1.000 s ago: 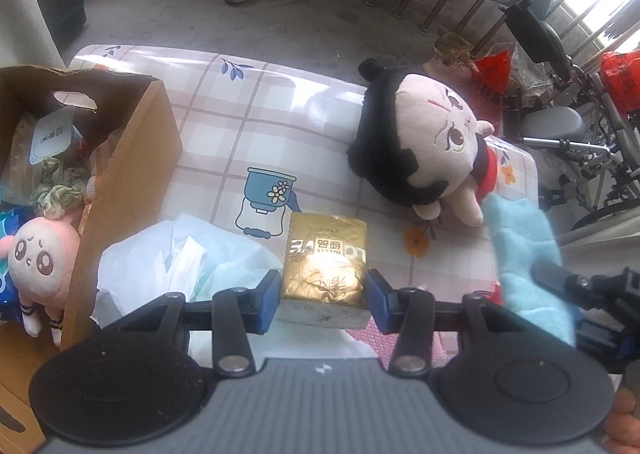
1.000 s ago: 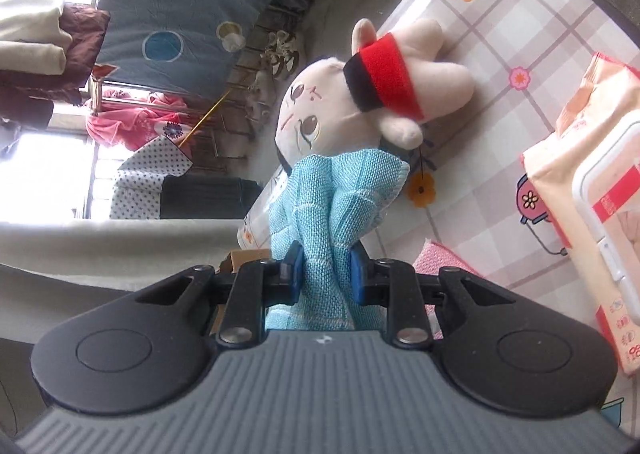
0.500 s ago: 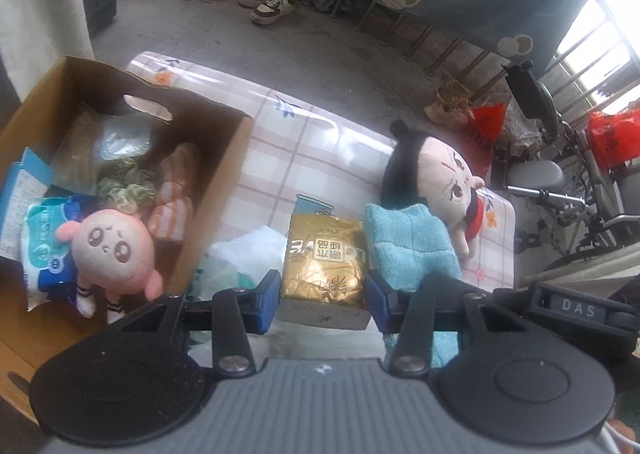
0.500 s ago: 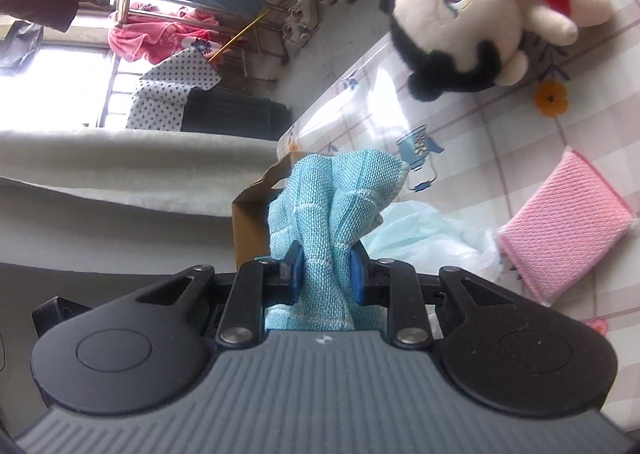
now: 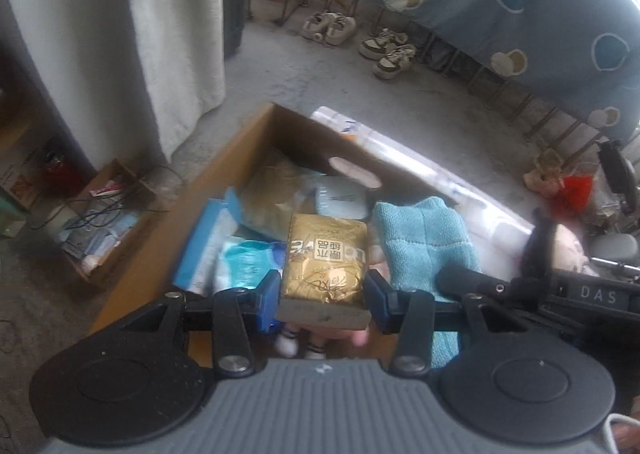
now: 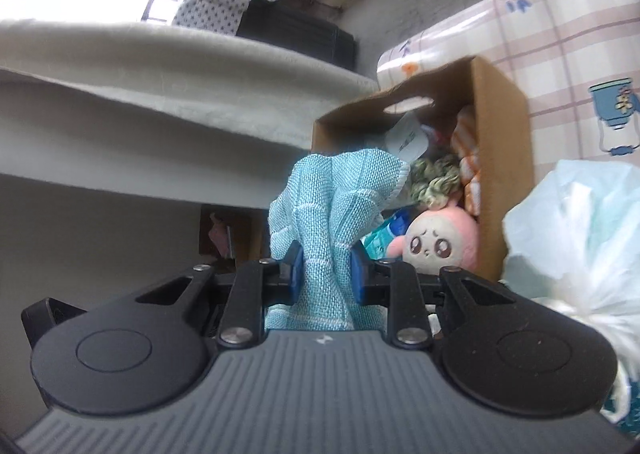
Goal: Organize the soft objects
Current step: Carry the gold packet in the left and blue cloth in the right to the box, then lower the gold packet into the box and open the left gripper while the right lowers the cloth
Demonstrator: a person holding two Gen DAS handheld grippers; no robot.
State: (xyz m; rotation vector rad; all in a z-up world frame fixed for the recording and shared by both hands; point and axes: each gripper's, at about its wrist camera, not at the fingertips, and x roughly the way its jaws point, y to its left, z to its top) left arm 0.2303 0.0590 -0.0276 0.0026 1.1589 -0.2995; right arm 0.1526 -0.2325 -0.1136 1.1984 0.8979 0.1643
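Left claw [image 5: 323, 292] clamped on a gold foil pack [image 5: 326, 260], pads pressing its two sides, long axis running away from the camera; held directly above the open cardboard box [image 5: 224, 173], over the blue packets and pink plush already inside. Right claw [image 6: 323, 276] pinched narrow on a bunched blue cloth [image 6: 334, 209], short of the box, with the opening lying ahead and slightly right past the near cardboard wall. Seen from the left wrist, that cloth [image 5: 426, 238] hangs just beside the gold pack, at the box's right edge. Judged nearer: the left hand, already over free space, so probably first to release; right still needs to cross the rim. Pink plush [image 6: 438, 244] sits against the box's right wall. Crumpled pale bag [image 6: 576, 221] lying on the checked bench [image 6: 568, 41] just outside that wall.
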